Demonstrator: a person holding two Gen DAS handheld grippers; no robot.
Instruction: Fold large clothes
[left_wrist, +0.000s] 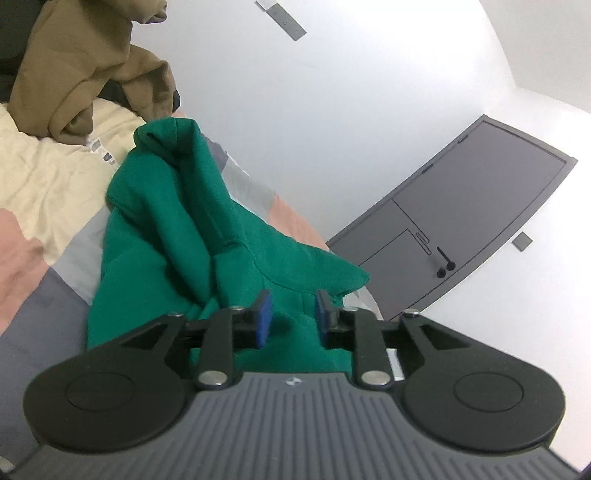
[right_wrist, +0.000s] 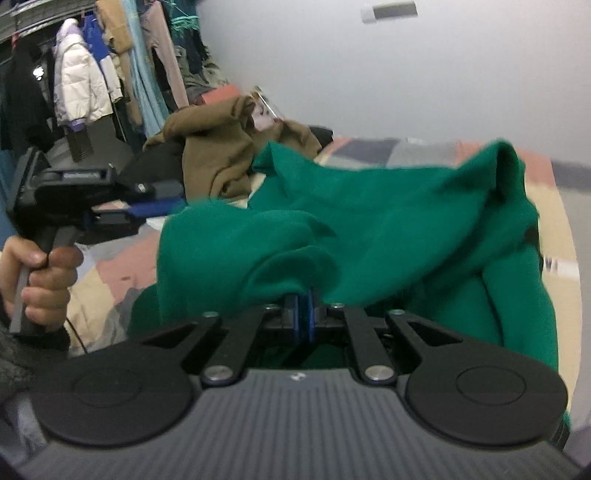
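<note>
- White wall (left_wrist: 351, 122), plain and evenly lit
- Grey door (left_wrist: 472, 218) set in it, with a black handle (left_wrist: 445, 262)
- Small grey plate (left_wrist: 522, 242) on the wall just beside the door
- Bed (left_wrist: 22, 266) under a patchwork cover of pink, grey and cream
- Clothes rack (right_wrist: 92, 74) at the far left, crowded with hanging coats, among them a white puffer jacket (right_wrist: 79, 85)

The sweatshirt (left_wrist: 207, 236) lies bunched on the bed (left_wrist: 33, 258), with the left gripper (left_wrist: 291, 317) over its near edge and the right gripper (right_wrist: 303, 314) at a fold. Behind it lie a pale garment (left_wrist: 55, 177) and a jacket (left_wrist: 88, 74). Coats (right_wrist: 81, 85) hang beyond the bed's far left.
</note>
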